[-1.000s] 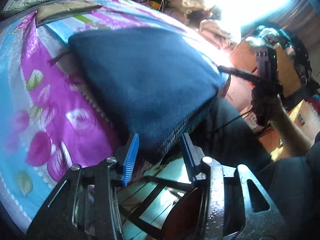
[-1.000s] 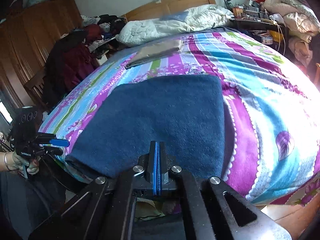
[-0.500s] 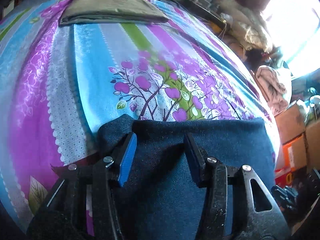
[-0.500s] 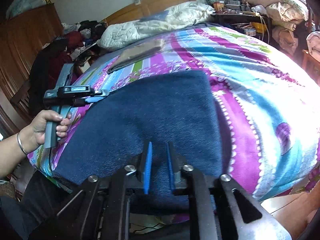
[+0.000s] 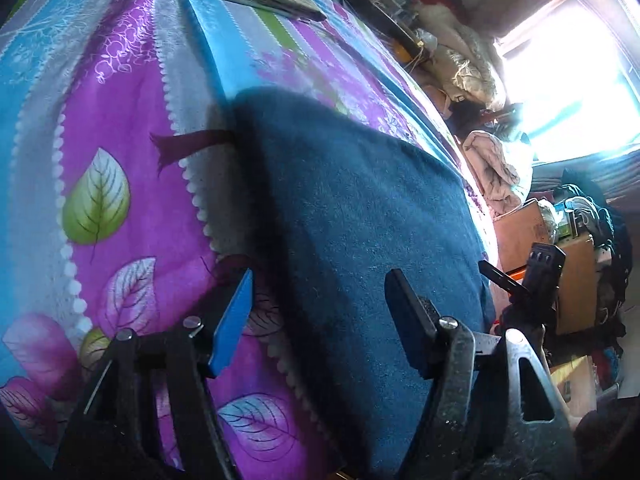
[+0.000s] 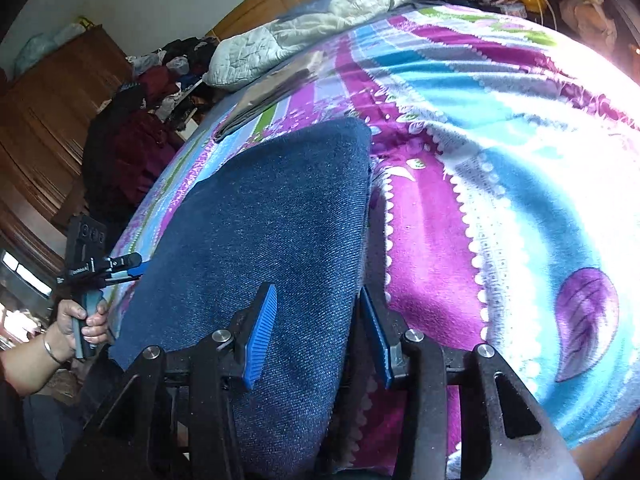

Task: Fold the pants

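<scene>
Folded dark blue pants [image 5: 360, 216] lie flat on the striped floral bedspread [image 5: 120, 120]. My left gripper [image 5: 320, 280] is open just above their near end; the pants' left edge runs between its fingers, with the blue pad [image 5: 234, 320] over the bedspread. In the right wrist view the pants [image 6: 272, 220] fill the middle. My right gripper [image 6: 318, 292] is open over their right edge, holding nothing. Each gripper shows in the other's view: the right gripper [image 5: 536, 276] beside the bed, the left gripper [image 6: 96, 264] in a person's hand [image 6: 80, 320].
A folded grey-olive garment [image 6: 272, 88] lies farther up the bed, below a white quilt [image 6: 320, 12]. Cardboard boxes [image 5: 520, 236] and piled clothes [image 6: 132, 140] crowd the bedsides. A wooden wardrobe [image 6: 48, 120] stands at the left. A bright window [image 5: 580, 80] glares.
My right gripper went from shut to wide open. My left gripper stayed open, swung out over the pants' far end, then drew back to their near end.
</scene>
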